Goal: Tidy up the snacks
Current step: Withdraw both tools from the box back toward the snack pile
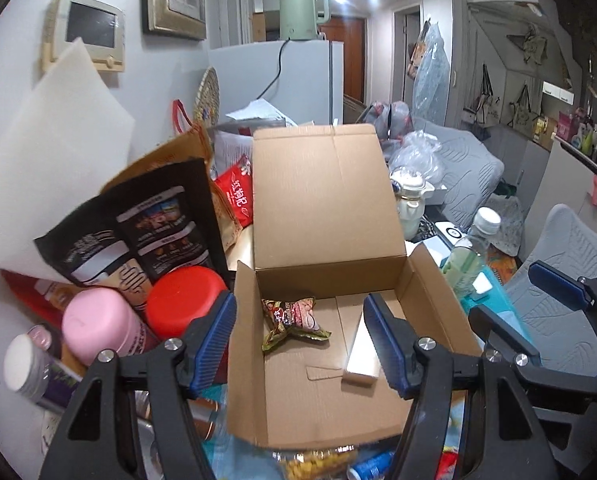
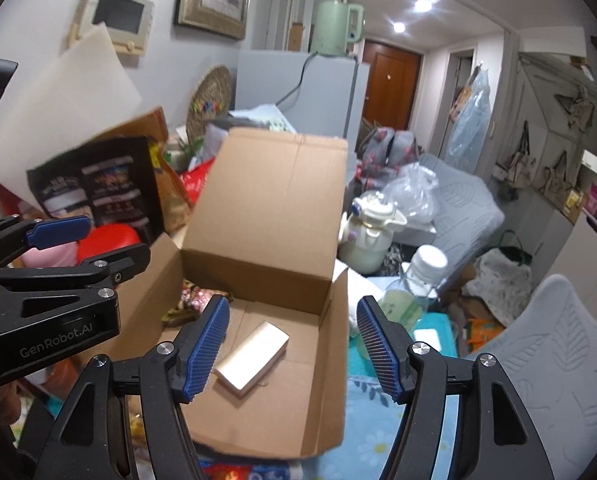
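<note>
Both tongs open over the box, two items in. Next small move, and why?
Probably swing the left tongs left toward the red-lidded jar beside the cardboard box. Both tongs are open and hold nothing; the right tongs hover at the box's right wall. The box holds only a snack packet and a gold bar-shaped pack, with bare floor left, and loose snacks crowd its left side.

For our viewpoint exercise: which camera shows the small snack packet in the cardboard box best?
The left wrist view: the snack packet lies unobstructed on the cardboard box floor. In the right wrist view, the packet is partly hidden behind a finger of the tongs.
</note>
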### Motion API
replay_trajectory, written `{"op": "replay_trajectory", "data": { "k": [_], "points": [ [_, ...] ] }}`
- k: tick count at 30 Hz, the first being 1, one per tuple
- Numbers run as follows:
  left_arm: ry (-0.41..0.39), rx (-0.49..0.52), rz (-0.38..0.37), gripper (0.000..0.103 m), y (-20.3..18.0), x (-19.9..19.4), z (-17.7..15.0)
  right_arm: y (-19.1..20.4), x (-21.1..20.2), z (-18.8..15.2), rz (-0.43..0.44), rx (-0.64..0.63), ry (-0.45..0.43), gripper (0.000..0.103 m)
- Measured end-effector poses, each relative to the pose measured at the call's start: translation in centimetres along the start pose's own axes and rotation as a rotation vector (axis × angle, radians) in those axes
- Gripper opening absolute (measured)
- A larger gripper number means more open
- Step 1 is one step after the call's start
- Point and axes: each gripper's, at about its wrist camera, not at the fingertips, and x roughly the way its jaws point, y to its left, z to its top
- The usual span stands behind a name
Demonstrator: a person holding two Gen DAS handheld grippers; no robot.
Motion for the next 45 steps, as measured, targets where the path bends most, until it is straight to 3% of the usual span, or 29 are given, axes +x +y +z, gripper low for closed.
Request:
{"op": "replay_trajectory", "data": {
  "k": [6, 9, 10, 15, 18, 24, 36, 45],
  "points": [
    [-0.037, -0.005, -0.01, 0.067, 0.4, -4.1, -1.1, 0.5, -4.0, -0.7, -0.005, -0.003, -0.041, 0.068],
    [-0.065, -0.003, -0.013, 0.081, 0.5, -5.8, -1.6, 0.8, -5.9, -1.1, -0.011, -0.004, -0.064, 0.07],
    [-0.076, -0.002, -0.012, 0.082, 0.5, -6.3, -1.8, 0.9, -6.4, -1.2, -0.012, -0.005, -0.069, 0.071],
    [-0.095, 0.002, -0.029, 0.082, 0.8, -8.7, -3.1, 1.4, -8.6, -2.2, -0.022, -0.01, -0.09, 0.071],
    [-0.109, 0.004, -0.033, 0.082, 1.0, -9.8, -3.8, 1.5, -10.0, -3.1, -0.013, 0.005, -0.105, 0.079],
    [-0.133, -0.003, -0.062, 0.082, 1.6, -11.8, -5.7, 2.0, -12.0, -4.9, -0.01, 0.016, -0.128, 0.085],
    [-0.133, 0.023, -0.112, 0.082, 1.3, -14.1, -10.8, 3.4, -14.6, -8.8, 0.004, 0.037, -0.143, 0.086],
    [-0.088, 0.034, -0.132, 0.083, 1.6, -14.3, -14.0, 4.3, -14.9, -12.1, 0.037, 0.054, -0.114, 0.086]
  ]
}}
